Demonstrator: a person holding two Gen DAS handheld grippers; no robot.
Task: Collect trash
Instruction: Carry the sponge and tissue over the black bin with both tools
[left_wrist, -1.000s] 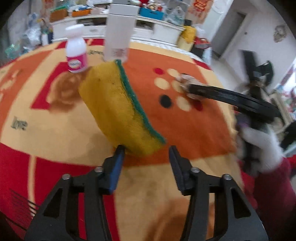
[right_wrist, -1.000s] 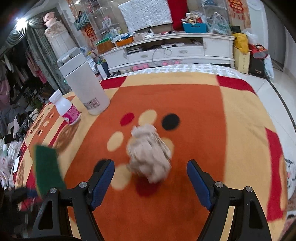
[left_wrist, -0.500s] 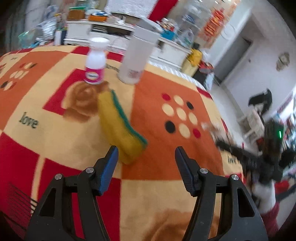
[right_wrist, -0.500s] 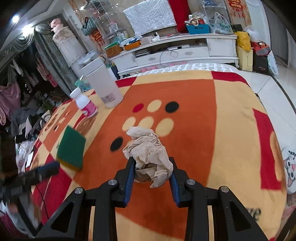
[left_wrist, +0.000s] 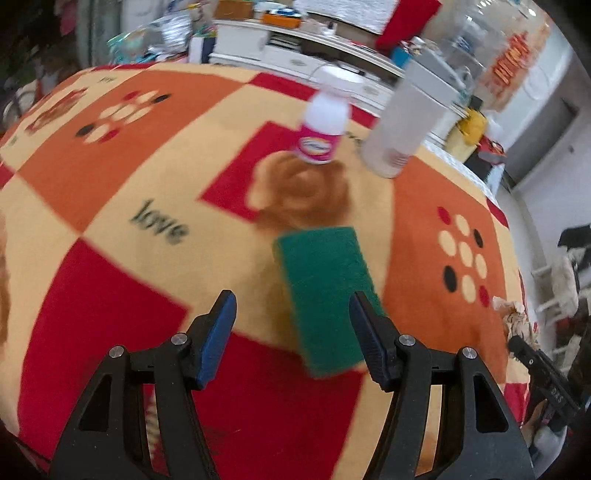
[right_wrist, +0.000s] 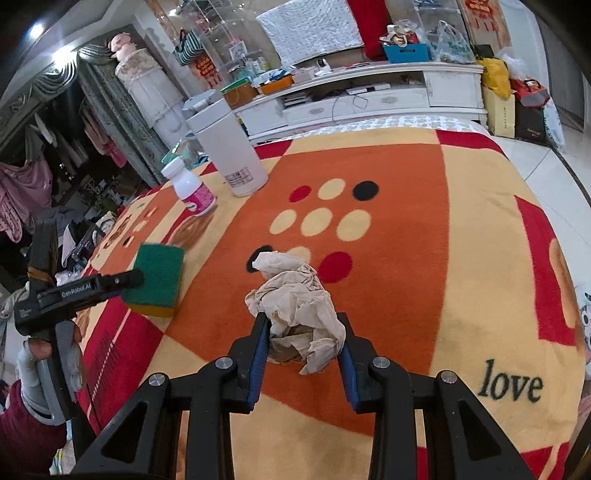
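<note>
Your right gripper (right_wrist: 301, 345) was clamped on the crumpled tissue (right_wrist: 295, 314), holding it above the patterned blanket (right_wrist: 461, 258). Your left gripper (left_wrist: 291, 325) stood wide open with nothing in it, its right finger against the sponge (left_wrist: 325, 291) lying green side up near the pink-labelled bottle (left_wrist: 325, 122) and white canister (left_wrist: 402, 125).

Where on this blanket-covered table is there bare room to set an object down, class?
Free: the wide stretch right of the crumpled beige paper wad, out to the "love" print. Crowded: the far-left corner, where the pink-labelled white bottle, tall white canister and green-topped yellow sponge sit.
</note>
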